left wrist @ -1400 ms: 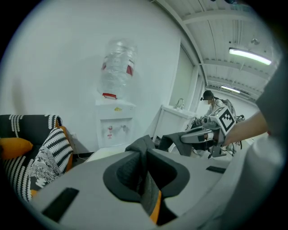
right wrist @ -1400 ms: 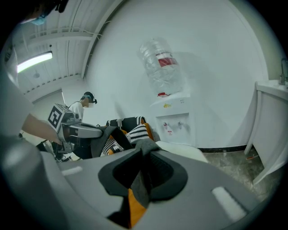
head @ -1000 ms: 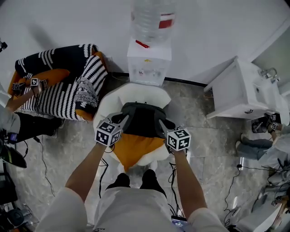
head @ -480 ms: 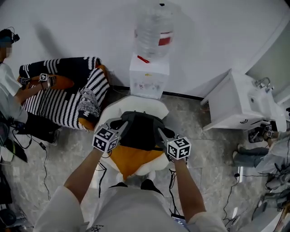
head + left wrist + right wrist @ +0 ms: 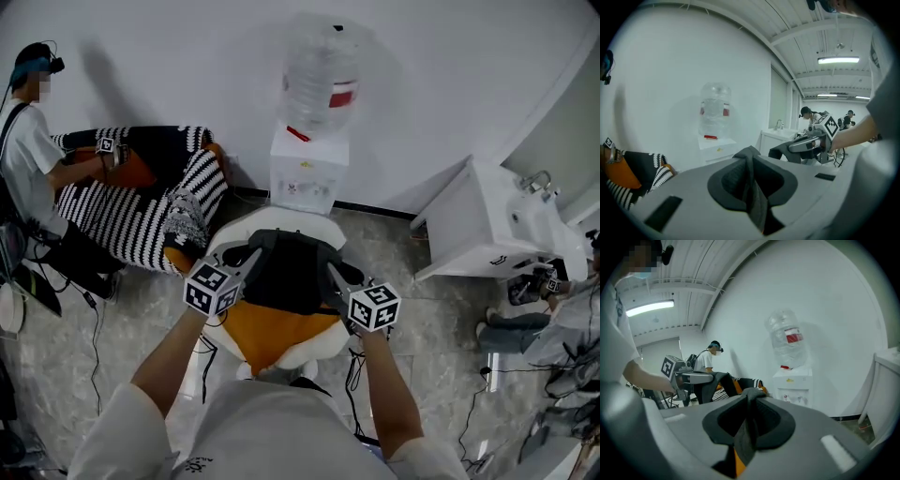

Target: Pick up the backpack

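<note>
The backpack [image 5: 289,279], dark grey on top with an orange lower part, hangs between my two grippers above a white round seat [image 5: 246,228]. My left gripper [image 5: 249,257] is shut on the pack's left shoulder strap [image 5: 753,192], which runs as a dark band between its jaws. My right gripper [image 5: 334,269] is shut on the right strap [image 5: 746,430], with an orange edge of the pack showing below it. The left gripper view shows the right gripper [image 5: 809,143] holding dark fabric; the right gripper view shows the left gripper [image 5: 693,377] doing the same.
A white water dispenser [image 5: 303,174] with a large bottle [image 5: 321,77] stands against the wall behind the seat. A striped armchair [image 5: 150,214] with a person [image 5: 30,159] is at the left. A white sink cabinet [image 5: 483,228] is at the right. Cables [image 5: 208,361] lie on the floor.
Both grippers have risen together with the backpack's straps, lifting the pack higher over the white seat. The person at the left has come further into view.
</note>
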`<state>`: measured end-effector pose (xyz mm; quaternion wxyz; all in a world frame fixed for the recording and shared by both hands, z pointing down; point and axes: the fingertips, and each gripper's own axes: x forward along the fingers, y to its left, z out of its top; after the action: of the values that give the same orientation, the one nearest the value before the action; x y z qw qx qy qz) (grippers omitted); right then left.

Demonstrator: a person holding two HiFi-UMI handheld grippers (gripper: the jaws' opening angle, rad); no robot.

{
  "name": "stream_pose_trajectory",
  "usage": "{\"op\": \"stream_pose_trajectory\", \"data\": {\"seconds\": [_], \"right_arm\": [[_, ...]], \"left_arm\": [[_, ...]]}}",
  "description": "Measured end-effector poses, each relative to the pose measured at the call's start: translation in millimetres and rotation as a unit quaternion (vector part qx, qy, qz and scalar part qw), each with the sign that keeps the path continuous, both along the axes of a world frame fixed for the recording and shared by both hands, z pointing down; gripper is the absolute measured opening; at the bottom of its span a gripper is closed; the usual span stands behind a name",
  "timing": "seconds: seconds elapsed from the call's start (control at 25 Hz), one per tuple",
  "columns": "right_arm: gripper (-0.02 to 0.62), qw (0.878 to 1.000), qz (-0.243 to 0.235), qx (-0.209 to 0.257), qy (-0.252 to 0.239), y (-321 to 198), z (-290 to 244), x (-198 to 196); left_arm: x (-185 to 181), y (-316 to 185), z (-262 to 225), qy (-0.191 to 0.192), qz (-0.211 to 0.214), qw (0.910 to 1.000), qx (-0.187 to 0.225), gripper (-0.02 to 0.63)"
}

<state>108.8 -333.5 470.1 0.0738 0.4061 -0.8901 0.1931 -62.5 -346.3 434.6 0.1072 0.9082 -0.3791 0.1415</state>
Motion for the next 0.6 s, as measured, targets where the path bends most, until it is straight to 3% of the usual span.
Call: {"op": "stream_pose_trajectory", "data": {"seconds": [0.6], "right_arm": [[0.044, 0.998, 0.006, 0.061, -0.017, -1.1, -69.2, 4.1]], "left_arm": [[3.2, -1.9, -66.8, 0.034, 0.023, 0.9970, 0.066, 0.025]]}}
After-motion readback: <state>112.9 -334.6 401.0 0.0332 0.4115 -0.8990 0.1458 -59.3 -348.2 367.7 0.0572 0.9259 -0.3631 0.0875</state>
